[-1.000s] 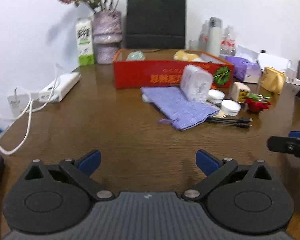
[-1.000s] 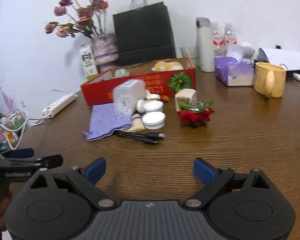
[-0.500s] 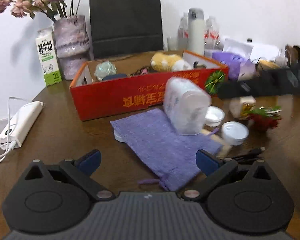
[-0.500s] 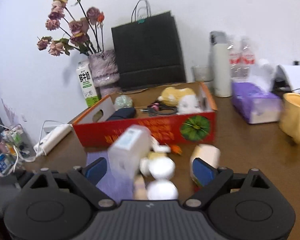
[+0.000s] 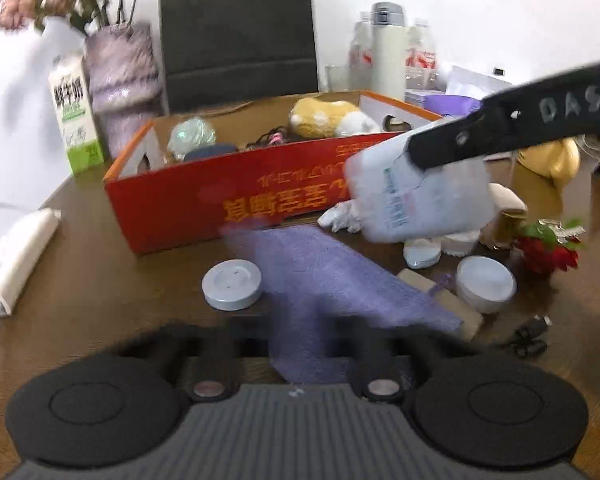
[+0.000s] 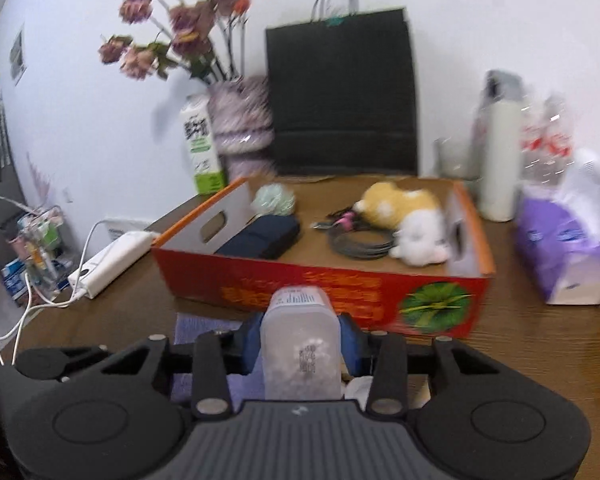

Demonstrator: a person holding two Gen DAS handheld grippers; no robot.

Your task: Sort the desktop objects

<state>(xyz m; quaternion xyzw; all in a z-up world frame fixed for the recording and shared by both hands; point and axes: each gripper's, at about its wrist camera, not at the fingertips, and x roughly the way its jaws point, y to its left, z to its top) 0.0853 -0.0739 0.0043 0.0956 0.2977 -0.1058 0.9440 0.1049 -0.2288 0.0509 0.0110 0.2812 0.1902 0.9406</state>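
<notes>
My left gripper point(image 5: 300, 344) is clenched on the near edge of the lilac terry cloth point(image 5: 332, 280), which lies flat on the brown wooden table point(image 5: 100, 280); motion blur smears its fingers. Just left of the cloth sits a flat round grey lid point(image 5: 232, 285), and to the right a round white jar point(image 5: 486, 283) and an artificial red rose point(image 5: 548, 249).

My right gripper point(image 6: 300, 346) is closing its blue pads on the sides of a translucent white plastic box point(image 6: 300, 344). In the left view that box hangs tilted above the table, in front of the open red cardboard carton point(image 6: 324, 288).

Inside the carton lie a dark blue pouch point(image 6: 262, 236), a coiled grey cable point(image 6: 358, 240) and a yellow-and-white plush toy point(image 6: 404, 216). Behind it stand a black paper bag point(image 6: 340, 92), a milk carton point(image 6: 202, 144) and a vase of dried flowers point(image 6: 240, 124).
</notes>
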